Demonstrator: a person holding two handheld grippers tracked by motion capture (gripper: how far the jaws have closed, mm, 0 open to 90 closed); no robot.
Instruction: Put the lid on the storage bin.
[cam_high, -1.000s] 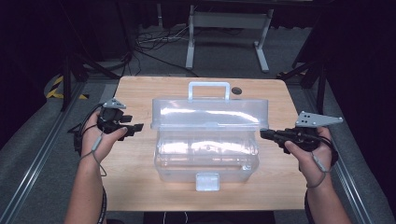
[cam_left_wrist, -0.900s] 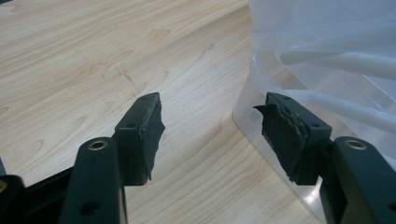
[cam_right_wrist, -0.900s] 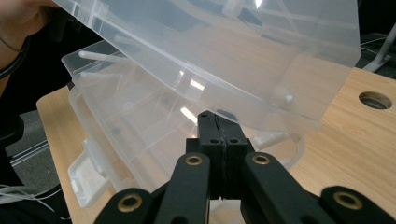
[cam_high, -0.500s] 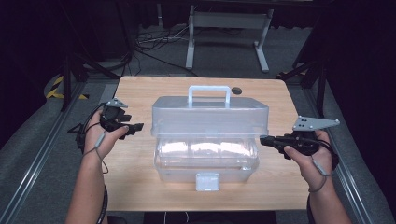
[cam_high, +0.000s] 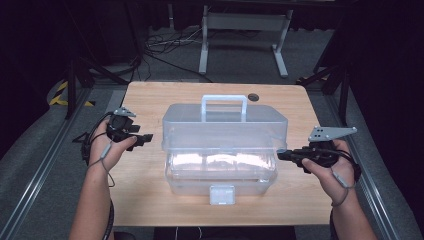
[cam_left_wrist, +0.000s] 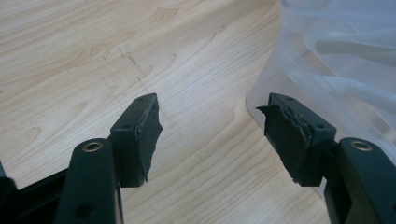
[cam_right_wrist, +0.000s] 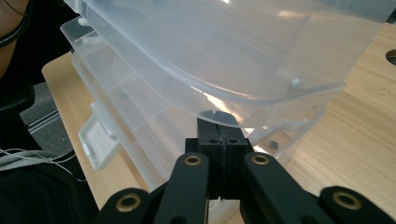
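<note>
A clear plastic toolbox (cam_high: 220, 175) stands mid-table, its lid (cam_high: 225, 127) with a carry handle (cam_high: 223, 100) raised a little above the base. My right gripper (cam_high: 280, 154) is shut at the box's right side. In the right gripper view its tips (cam_right_wrist: 222, 128) sit just under the lid's rim (cam_right_wrist: 280, 91), above the base (cam_right_wrist: 140, 121). My left gripper (cam_high: 149, 137) hovers left of the box; its jaws have just been opening. In the left gripper view it (cam_left_wrist: 212, 126) stands open over bare wood with nothing between the jaws, the box wall (cam_left_wrist: 336, 60) to its right.
The wooden table (cam_high: 150, 200) has a round cable hole (cam_high: 253, 97) behind the box. A white latch (cam_high: 221, 194) hangs at the box's front. Beyond the table stand a metal frame (cam_high: 240, 35) and floor cables (cam_high: 165, 47).
The lid's front edge sits lower over the base than a second ago, and the right gripper has dipped slightly with it. The left hand has barely shifted.
</note>
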